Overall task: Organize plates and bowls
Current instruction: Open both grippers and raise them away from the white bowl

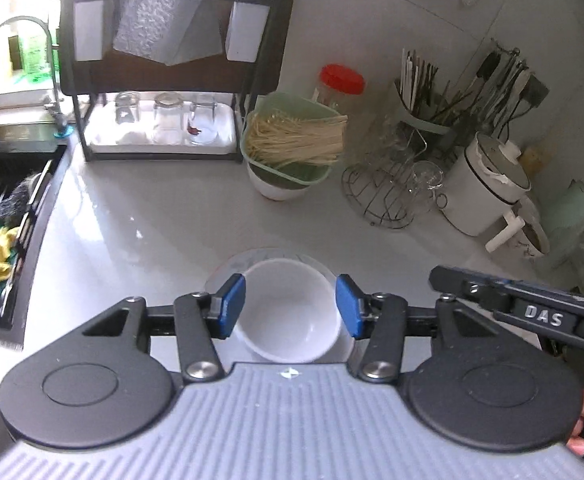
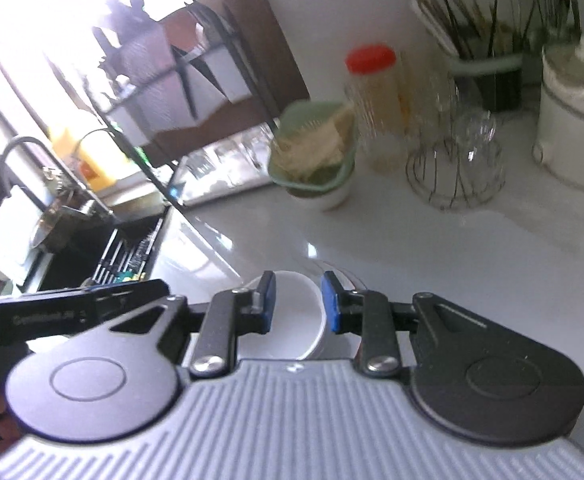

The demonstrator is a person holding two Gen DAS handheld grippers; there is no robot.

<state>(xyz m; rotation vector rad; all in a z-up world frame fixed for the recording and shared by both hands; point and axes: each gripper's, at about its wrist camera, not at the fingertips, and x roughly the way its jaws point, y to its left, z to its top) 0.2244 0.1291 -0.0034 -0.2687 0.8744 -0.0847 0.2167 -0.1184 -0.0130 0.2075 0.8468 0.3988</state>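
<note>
Countertop (image 1: 140, 216), glossy and pale grey, carries everything, so the risks begin with it: its slick surface gives little friction, and anything nudged sideways could slide toward the near edge, where the task's pieces sit. Along the back edge stand a black two-tier rack with upturned glasses (image 1: 160, 120), a white electric cooker (image 1: 487, 188), a wire stand holding clear glasses (image 1: 395, 188) and a green strainer of pale sticks set on a white bowl (image 1: 292, 148); all are well apart from the working spot, though a wide swing while carrying crockery could reach them.

Close to the near edge lies a shallow white plate (image 1: 228, 268), and a small round white plastic bowl (image 1: 288, 312) rests on it. The left gripper (image 1: 290, 306) is spread, its blue pads (image 1: 232, 306) flanking the bowl on either side without clear contact. The right gripper (image 2: 296, 306) is also parted, more narrowly, and seems to straddle the bowl's right rim, though blur leaves contact uncertain.

Judging from this, the main hazard is both tools closing on one bowl: a rim pinch on smooth plastic could tip it, drag the plate along, or push the stack off the near edge. The two tools, being close together, might also knock each other.
</note>
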